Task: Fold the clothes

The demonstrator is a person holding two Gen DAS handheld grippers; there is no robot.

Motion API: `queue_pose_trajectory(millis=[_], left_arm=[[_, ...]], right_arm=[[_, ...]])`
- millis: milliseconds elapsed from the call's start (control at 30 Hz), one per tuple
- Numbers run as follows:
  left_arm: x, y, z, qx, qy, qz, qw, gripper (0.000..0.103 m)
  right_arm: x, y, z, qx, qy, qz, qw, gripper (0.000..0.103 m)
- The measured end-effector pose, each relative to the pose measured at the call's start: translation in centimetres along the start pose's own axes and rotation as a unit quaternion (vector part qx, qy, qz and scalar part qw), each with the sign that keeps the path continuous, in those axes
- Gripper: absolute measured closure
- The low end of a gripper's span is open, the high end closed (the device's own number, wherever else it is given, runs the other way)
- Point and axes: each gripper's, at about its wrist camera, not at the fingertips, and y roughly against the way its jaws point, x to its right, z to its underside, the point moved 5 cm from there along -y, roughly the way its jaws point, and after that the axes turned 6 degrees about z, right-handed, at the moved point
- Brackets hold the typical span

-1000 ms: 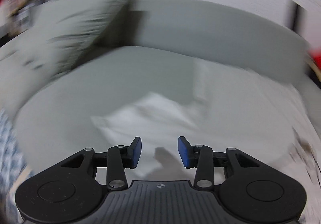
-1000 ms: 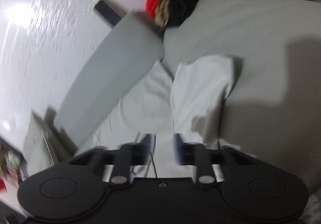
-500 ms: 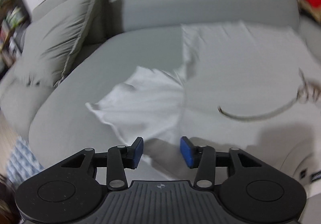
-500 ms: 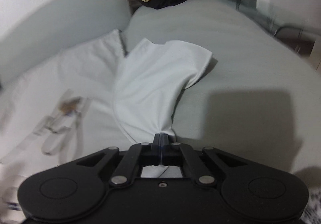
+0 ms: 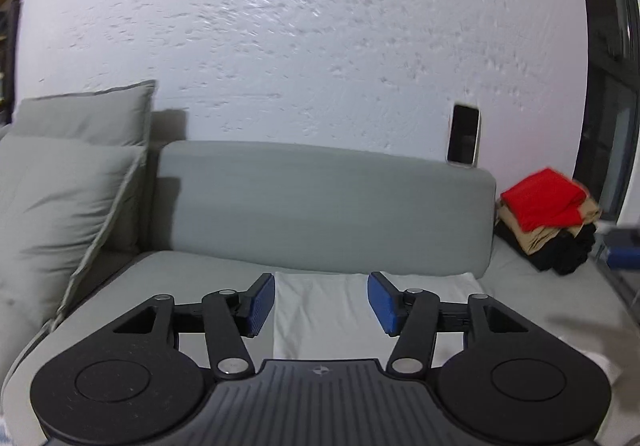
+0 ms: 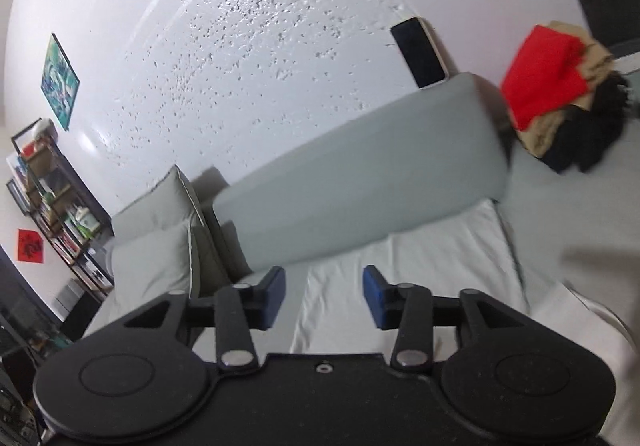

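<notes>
A white garment (image 5: pixel 320 310) lies flat on the grey sofa seat (image 5: pixel 132 278), its far edge against the backrest. My left gripper (image 5: pixel 321 304) hangs open above the cloth's left part, nothing between its blue pads (image 5: pixel 262 302). In the right wrist view the same white garment (image 6: pixel 432 270) spreads across the seat, and my right gripper (image 6: pixel 324 296) stands open over its left edge, holding nothing. Both cameras point up toward the wall, so the near part of the garment is hidden behind the gripper bodies.
A stack of folded clothes (image 5: pixel 548 218), red on top of tan and black, sits at the sofa's right end. Grey cushions (image 5: pixel 68 206) lean at the left. A dark phone (image 5: pixel 463 136) rests on the backrest (image 5: pixel 328 206) against the white wall. A shelf (image 6: pixel 52 198) stands far left.
My right gripper let go of the white garment's corner and is open now. Both grippers tilted up from the seat toward the wall. The garment now lies flat.
</notes>
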Motion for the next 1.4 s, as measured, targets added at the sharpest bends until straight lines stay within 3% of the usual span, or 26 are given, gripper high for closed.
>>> queue_pose_trajectory(millis=[100,133,167,200,300,467,500,533,633,667,733,767,833,933,967,1033,1067,1100,1167,1233,1267,1400], left_arm=[[0.5,-7.2,2.5,-0.049,-0.015,0.003,0.9987,0.052],[0.4,-9.5,3.6,-0.071,-0.018,-0.001,0.9973,0.056],[0.4,-11.8,4.7,-0.093,-0.020,-0.005,0.9954,0.067],[0.2,-13.9,5.8,-0.113,-0.022,-0.009,0.9933,0.070],[-0.8,-18.9,8.4,-0.145,-0.022,-0.014,0.9891,0.073],[-2.0,-24.0,10.9,-0.187,0.002,0.017,0.9822,0.072],[-2.5,-25.0,11.2,-0.194,-0.001,-0.003,0.9810,0.071],[-3.3,-26.0,11.5,-0.201,-0.003,-0.044,0.9787,0.071],[-7.5,-28.3,12.6,-0.223,0.006,-0.203,0.9535,0.074],[-8.5,-28.6,12.7,-0.220,-0.001,-0.233,0.9472,0.074],[-9.1,-28.8,12.1,-0.213,-0.025,-0.269,0.9390,0.077],[-9.0,-28.8,11.6,-0.205,-0.027,-0.272,0.9400,0.080],[-8.2,-28.4,10.0,-0.174,-0.007,-0.237,0.9557,0.081],[-4.5,-28.8,7.8,-0.128,-0.010,-0.126,0.9837,0.074],[-3.0,-29.2,7.7,-0.122,-0.022,-0.090,0.9882,0.067],[-0.8,-30.6,8.2,-0.124,-0.049,-0.052,0.9897,0.067],[-0.3,-31.6,8.8,-0.130,-0.065,-0.064,0.9873,0.067],[-0.5,-32.5,9.5,-0.138,-0.080,-0.093,0.9828,0.068],[-2.8,-34.2,10.8,-0.157,-0.088,-0.179,0.9673,0.069],[-5.8,-35.0,10.8,-0.156,-0.078,-0.250,0.9524,0.068],[-6.6,-35.3,10.5,-0.151,-0.071,-0.264,0.9500,0.067],[-6.9,-35.6,8.5,-0.121,-0.040,-0.240,0.9622,0.080]], right_arm=[[3.4,-6.7,0.2,-0.001,0.004,0.023,1.000,0.058],[5.0,-8.9,0.7,-0.009,0.002,0.039,0.999,0.063],[6.7,-10.9,1.4,-0.021,-0.003,0.059,0.998,0.069],[8.4,-12.9,2.2,-0.034,-0.006,0.079,0.996,0.081],[12.4,-18.1,4.1,-0.072,0.004,0.121,0.990,0.083],[14.7,-23.2,7.9,-0.152,0.060,0.086,0.983,0.083],[15.1,-23.9,8.2,-0.152,0.079,0.106,0.980,0.089],[15.7,-24.3,8.3,-0.134,0.101,0.139,0.976,0.103],[19.0,-24.7,7.2,-0.075,0.093,0.265,0.957,0.102],[20.1,-24.7,7.0,-0.068,0.079,0.289,0.951,0.103],[21.3,-24.8,6.8,-0.068,0.047,0.300,0.950,0.103],[21.3,-24.7,6.6,-0.064,0.035,0.301,0.951,0.103],[19.6,-24.3,5.6,-0.028,0.017,0.265,0.964,0.096],[16.3,-25.7,5.1,-0.024,0.010,0.152,0.988,0.090],[15.1,-26.7,5.6,-0.040,0.022,0.116,0.992,0.090],[13.3,-28.6,6.8,-0.067,0.053,0.069,0.994,0.090],[13.3,-29.5,7.5,-0.070,0.079,0.085,0.991,0.090],[13.7,-30.1,7.8,-0.066,0.088,0.100,0.989,0.099],[16.1,-30.5,7.4,-0.035,0.065,0.139,0.988,0.103],[18.7,-30.0,5.7,0.005,0.038,0.211,0.977,0.103],[19.6,-29.8,5.1,0.018,0.037,0.240,0.970,0.103],[21.9,-29.7,4.0,0.022,0.000,0.276,0.961,0.103]])
